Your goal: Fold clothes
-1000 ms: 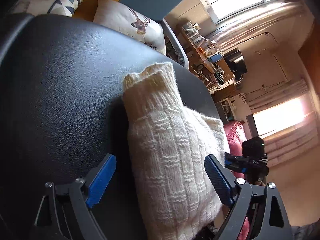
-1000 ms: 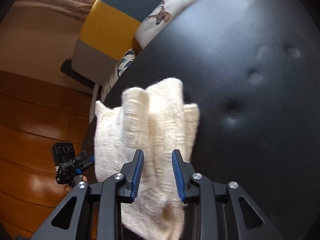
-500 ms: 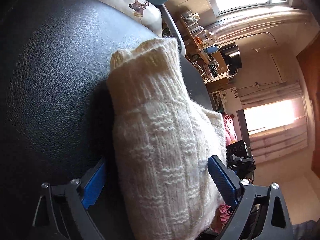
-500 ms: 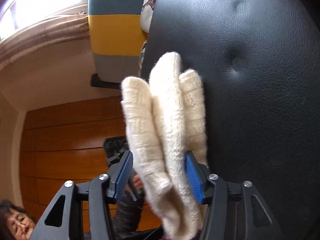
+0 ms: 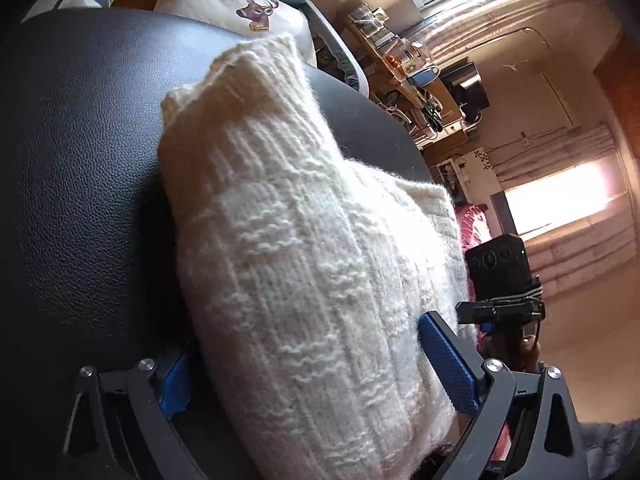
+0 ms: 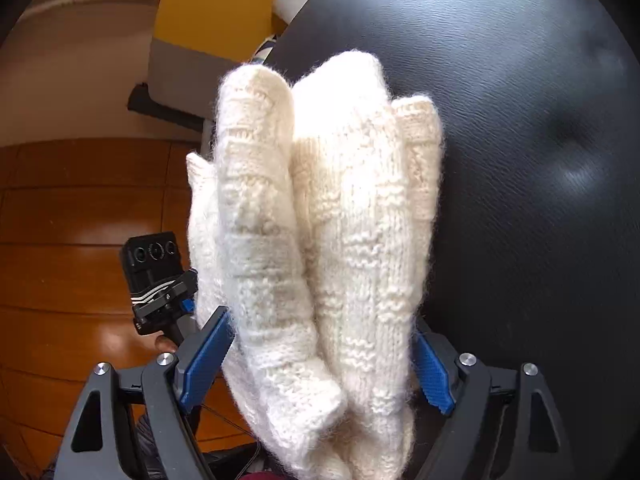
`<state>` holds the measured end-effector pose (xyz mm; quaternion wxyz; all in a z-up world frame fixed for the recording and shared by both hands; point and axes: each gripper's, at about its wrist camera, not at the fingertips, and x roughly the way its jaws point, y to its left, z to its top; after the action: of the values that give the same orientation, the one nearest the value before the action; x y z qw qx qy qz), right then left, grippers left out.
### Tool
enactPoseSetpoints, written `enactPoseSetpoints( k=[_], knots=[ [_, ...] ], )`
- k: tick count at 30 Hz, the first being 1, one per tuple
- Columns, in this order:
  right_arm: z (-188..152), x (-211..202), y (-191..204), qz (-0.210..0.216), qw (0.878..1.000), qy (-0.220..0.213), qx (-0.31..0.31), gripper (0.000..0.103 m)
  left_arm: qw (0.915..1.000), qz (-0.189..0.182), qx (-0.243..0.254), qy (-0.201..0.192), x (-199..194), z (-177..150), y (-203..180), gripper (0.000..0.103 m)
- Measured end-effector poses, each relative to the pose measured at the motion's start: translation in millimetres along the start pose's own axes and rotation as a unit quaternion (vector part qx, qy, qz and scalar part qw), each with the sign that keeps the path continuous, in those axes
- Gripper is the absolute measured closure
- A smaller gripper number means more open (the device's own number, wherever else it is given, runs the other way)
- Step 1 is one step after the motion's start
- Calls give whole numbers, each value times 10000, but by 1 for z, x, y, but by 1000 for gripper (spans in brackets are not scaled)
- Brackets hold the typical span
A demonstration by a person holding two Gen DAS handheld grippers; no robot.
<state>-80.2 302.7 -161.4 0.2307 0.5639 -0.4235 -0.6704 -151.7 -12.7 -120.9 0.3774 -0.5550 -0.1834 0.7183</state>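
Both tools, left (image 5: 312,376) and right (image 6: 316,364), spread wide around folded cream knit sweater (image 6: 320,220).

Folded cream knit (image 5: 312,264) between the spread blue pads of the left hand-held gripper (image 5: 312,372), black leather surface (image 5: 80,180) beneath, deer cushion (image 5: 240,4) beyond, right hand-held gripper (image 5: 500,280) beside.

A black leather seat (image 5: 80,168) fills the foreground. Beyond its far edge lies a deer-print cushion (image 5: 224,4), with a cluttered shelf (image 5: 404,68) further behind.
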Motion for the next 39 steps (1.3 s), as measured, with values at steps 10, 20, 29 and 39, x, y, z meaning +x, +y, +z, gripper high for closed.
enactPoseSetpoints(
  k=[10, 20, 29, 39],
  knots=[
    [-36, 1, 9, 91, 9945, -685, -782, 19, 9993, 343, 71, 86, 0, -11, -6, 29],
    [-22, 38, 20, -548, 9929, -937, -494, 51, 9915, 1085, 584, -423, -3, -31, -34, 49],
    [-55, 39, 44, -1505, 9670, -1620, -1268, 68, 9807, 1458, 976, -867, 14, -58, -62, 51],
    [-75, -25, 21, -1758, 9480, -2298, -1326, 72, 9730, 1161, 1916, -561, 78, -19, -145, 54]
  ],
)
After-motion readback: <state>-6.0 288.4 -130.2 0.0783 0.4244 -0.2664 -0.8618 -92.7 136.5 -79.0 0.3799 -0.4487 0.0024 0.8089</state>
